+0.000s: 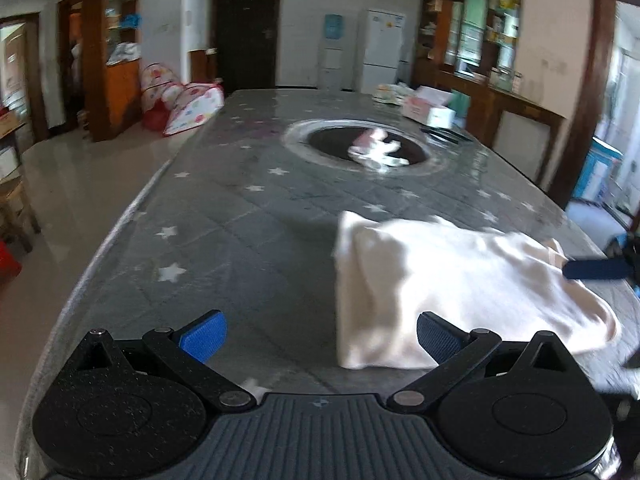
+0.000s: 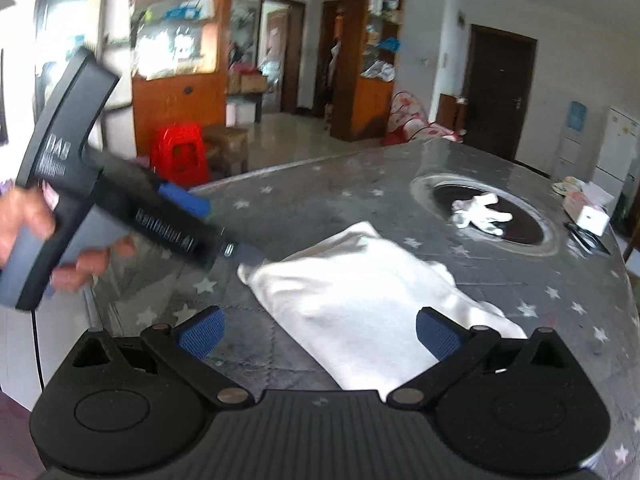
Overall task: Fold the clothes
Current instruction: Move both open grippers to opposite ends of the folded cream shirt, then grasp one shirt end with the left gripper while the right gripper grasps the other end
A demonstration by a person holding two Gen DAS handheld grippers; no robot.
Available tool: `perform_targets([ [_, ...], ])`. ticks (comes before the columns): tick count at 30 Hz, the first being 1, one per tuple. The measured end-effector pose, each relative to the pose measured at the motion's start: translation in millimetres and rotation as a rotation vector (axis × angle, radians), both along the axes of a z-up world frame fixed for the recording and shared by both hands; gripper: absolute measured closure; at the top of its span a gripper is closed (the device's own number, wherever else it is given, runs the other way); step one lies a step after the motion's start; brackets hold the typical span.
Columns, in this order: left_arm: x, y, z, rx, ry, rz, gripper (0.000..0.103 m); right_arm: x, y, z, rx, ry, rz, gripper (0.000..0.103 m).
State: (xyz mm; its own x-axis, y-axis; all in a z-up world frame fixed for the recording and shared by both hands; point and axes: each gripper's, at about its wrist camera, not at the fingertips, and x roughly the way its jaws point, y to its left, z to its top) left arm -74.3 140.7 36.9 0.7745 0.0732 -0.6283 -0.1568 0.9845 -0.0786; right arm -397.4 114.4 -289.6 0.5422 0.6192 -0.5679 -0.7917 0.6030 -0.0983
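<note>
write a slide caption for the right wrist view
Open right gripper hovers over a folded white garment on a star-patterned table, with the hand-held left gripper alongside.

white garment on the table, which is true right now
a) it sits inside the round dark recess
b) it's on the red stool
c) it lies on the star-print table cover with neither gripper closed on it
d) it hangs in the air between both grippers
c: the white garment lies on the star-print table cover, while the left gripper and the right gripper both stand open with nothing between their pads.
</note>
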Motion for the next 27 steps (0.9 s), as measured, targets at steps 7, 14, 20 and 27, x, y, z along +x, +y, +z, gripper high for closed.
perform_targets([
  [7, 9, 26, -2, -0.042, 0.000, 0.053, 0.000, -4, 44, -15, -0.113, -0.033, 0.064, 0.014],
  [14, 21, 40, -6, -0.119, 0.022, 0.053, 0.000, 0, 75, -28, -0.203, -0.064, 0.094, 0.028],
  [20, 32, 53, -10, -0.288, 0.061, 0.048, 0.000, 10, 86, -34, -0.224, -0.071, 0.039, 0.061],
  [27, 40, 52, -12, -0.461, 0.078, 0.037, 0.000, 21, 68, -21, -0.096, -0.013, 0.005, 0.085],
])
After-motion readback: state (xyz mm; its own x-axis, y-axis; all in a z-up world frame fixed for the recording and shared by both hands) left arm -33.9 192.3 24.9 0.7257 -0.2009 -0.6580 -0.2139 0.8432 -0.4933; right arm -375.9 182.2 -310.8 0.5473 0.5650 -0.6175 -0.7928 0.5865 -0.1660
